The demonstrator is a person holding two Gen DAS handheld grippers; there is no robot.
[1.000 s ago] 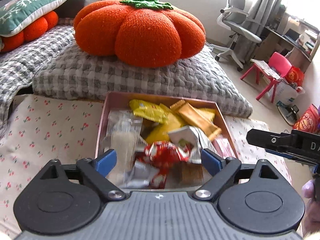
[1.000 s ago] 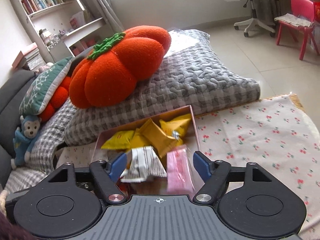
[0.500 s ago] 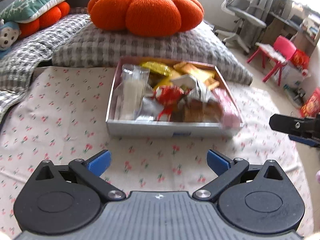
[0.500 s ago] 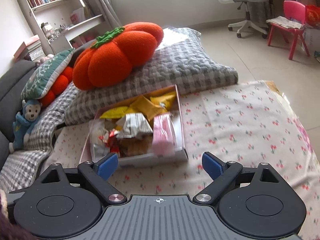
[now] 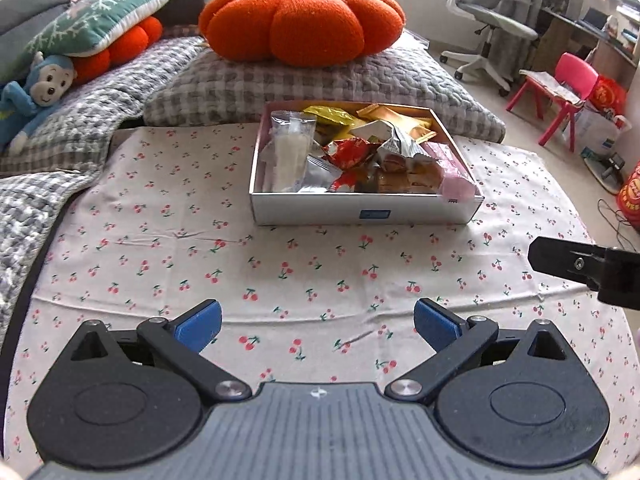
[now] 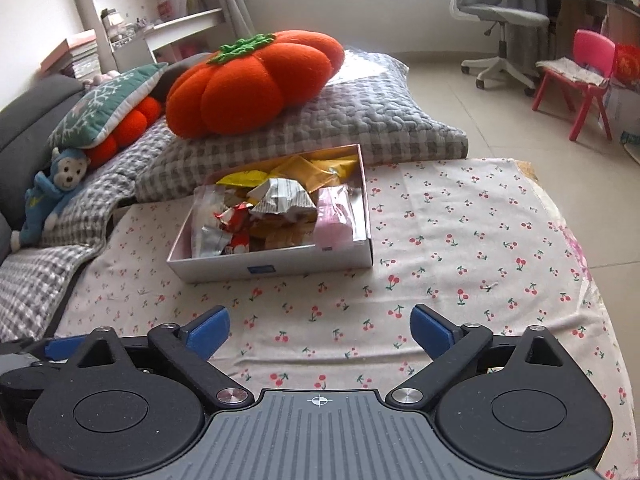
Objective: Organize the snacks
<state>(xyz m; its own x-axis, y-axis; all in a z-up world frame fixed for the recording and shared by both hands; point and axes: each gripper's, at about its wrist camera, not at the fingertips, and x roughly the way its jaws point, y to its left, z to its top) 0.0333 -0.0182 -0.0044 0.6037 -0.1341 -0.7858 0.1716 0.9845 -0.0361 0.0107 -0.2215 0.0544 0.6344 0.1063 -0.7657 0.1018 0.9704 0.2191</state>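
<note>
Resting on table: shallow rectangular snack box (image 5: 362, 209), pale cardboard outer walls, pinkish inner walls, small blue label on the near wall.
Box position: far-centre of the cherry-print tablecloth (image 5: 280, 276), its far end just beside the grey checked quilted cushion (image 5: 248, 88).
Box contents: crinkled wrappers heaped loosely; a clear packet of white bar (image 5: 289, 151) leaning at the left, a red foil wrapper (image 5: 350, 152) in the middle, a silver striped packet (image 6: 284, 196) on top, yellow packets (image 5: 330, 114) at the far end, a soft pink packet (image 6: 332, 224) along the right wall.
Left tool (image 5: 318, 325): blue-padded fingers spread wide, nothing between them, held low over bare cloth, well apart from the box.
Right tool (image 6: 320, 325): fingers likewise spread wide and unloaded, over bare cloth short of the box; its black body shows at the right edge of the left view.
Tablecloth: thin woven fabric, off-white, small red cherries, shallow creases.
Background: knitted orange pumpkin cushion (image 5: 302, 20), round and lobed with a green stem, atop the grey cushion; blue plush monkey (image 5: 30, 96) at the left.
Change from earlier frames: one second ago both tools were right over the box with snacks between the fingers; both now sit farther back, so the whole box and a broad strip of cloth are in view.
</note>
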